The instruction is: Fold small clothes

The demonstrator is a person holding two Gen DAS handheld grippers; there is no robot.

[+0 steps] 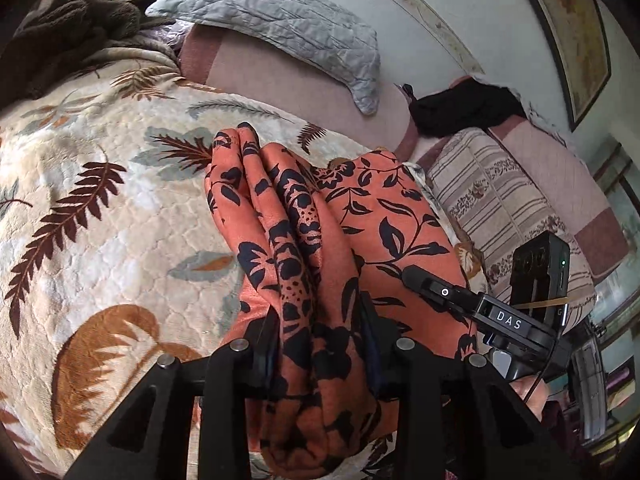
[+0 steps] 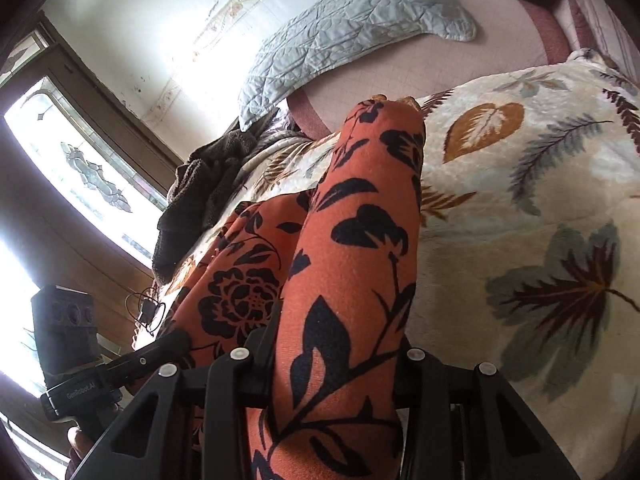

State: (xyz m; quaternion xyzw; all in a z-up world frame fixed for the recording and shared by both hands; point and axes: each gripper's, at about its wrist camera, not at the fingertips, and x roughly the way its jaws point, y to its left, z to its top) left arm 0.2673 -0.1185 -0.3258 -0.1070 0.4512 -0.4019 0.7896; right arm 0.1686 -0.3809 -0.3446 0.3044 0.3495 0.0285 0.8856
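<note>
An orange garment with a black flower-and-leaf print hangs bunched over a cream leaf-patterned blanket on a bed. My left gripper is shut on a gathered fold of it, the cloth filling the gap between the black fingers. To its right, the right gripper's finger lies against the same cloth. In the right wrist view the garment rises in a thick roll from my right gripper, which is shut on it. The left gripper's body shows at lower left, above the blanket.
A grey quilted pillow leans on the pink headboard. A dark brown fleece lies at the blanket's far left, a black garment and striped bedding to the right. A bright window is beside the bed.
</note>
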